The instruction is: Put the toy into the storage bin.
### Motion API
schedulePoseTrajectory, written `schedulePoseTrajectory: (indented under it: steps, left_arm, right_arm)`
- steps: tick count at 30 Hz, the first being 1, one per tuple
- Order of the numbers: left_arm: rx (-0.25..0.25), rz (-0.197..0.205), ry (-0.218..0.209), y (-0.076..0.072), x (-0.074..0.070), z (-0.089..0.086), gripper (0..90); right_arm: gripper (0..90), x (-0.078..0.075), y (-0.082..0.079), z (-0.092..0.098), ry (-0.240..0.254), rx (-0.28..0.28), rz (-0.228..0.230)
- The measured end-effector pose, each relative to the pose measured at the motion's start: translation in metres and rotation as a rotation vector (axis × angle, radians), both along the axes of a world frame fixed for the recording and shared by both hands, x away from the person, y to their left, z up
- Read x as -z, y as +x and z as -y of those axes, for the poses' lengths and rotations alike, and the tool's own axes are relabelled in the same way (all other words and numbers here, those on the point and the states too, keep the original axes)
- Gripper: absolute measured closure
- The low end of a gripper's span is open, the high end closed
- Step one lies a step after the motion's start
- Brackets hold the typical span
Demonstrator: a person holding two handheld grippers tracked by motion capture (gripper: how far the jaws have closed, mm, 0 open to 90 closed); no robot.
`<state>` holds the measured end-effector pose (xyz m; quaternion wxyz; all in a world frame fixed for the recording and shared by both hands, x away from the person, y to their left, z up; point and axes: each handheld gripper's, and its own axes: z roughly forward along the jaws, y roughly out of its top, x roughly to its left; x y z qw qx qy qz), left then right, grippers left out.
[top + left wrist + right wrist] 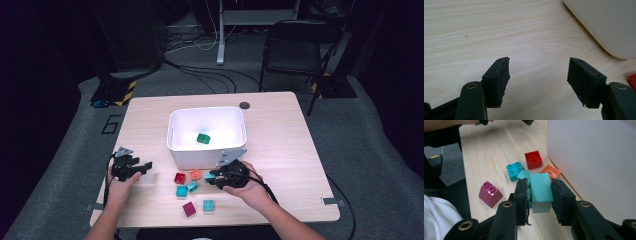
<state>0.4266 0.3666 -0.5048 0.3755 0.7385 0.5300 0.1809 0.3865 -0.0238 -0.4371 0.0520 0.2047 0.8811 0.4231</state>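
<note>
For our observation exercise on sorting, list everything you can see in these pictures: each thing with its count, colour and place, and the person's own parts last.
Plastic bin: one, white, table centre.
Green plastic brick: one, inside the bin.
Red plastic brick: one, in front of the bin.
Orange plastic brick: one, beside the red one.
Teal plastic bricks on the table: three, in front of the bin.
Magenta sloped plastic brick: one, nearest the table's front edge.
Light wooden table: one.
Folding chair: one, black, behind the table.
Held teal plastic brick: one, between the right gripper's jaws.
Left gripper: black, open, left of the bin.
Right gripper: black, shut on the brick.
</note>
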Motion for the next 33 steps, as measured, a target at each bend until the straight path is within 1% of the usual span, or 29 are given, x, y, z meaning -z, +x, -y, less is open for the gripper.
schedulePoseTrajectory:
  steps: [3,4,7,9,12,14,17,21,23,26,27,33]
  left_arm:
    - [0.0,0.0,0.001,0.0,0.0,0.0,33.8]
    - [0.001,-0.001,0.0,0.0,0.0,0.0,33.8]
    - [0.001,-0.004,-0.002,0.0,0.0,0.0,33.9]
    - [0.0,-0.002,-0.002,0.0,0.0,0.0,33.9]
    - [0.0,-0.007,-0.002,0.0,0.0,0.0,33.9]
    - [0.004,-0.01,0.001,0.0,0.0,0.0,33.9]
    - [0.003,-0.001,-0.002,0.0,0.0,0.001,33.9]
    - [0.0,-0.001,-0.001,0.0,0.0,0.0,33.9]
    - [0.0,-0.001,-0.001,0.0,0.0,0.0,33.9]
    - [0.002,0.0,0.0,0.0,0.0,0.0,33.9]
    - [0.001,-0.001,-0.001,0.0,0.0,0.0,33.9]
    - [0.001,-0.005,-0.003,0.0,0.0,0.0,33.9]
  right_arm:
    - [67.0,-0.009,0.002,0.001,0.004,-0.012,0.008]
    - [67.0,-0.012,0.002,0.001,0.006,-0.006,0.003]
    - [67.0,-0.02,0.004,0.002,0.009,-0.014,0.005]
    - [67.0,-0.025,0.005,0.002,0.011,-0.017,-0.002]
    - [67.0,-0.031,0.005,0.001,0.01,-0.021,0.008]
    - [67.0,-0.035,0.005,0.001,0.014,-0.028,0.006]
    - [67.0,-0.043,0.004,0.0,0.017,-0.037,0.006]
    - [67.1,-0.054,0.004,-0.001,0.021,-0.047,0.008]
    - [67.1,-0.059,0.006,-0.001,0.019,-0.043,0.008]
    - [67.0,-0.065,0.008,-0.001,0.028,-0.036,-0.001]
    - [67.1,-0.066,0.009,0.0,0.029,-0.041,0.001]
    - [67.0,-0.079,0.014,0.002,0.042,-0.034,0.005]
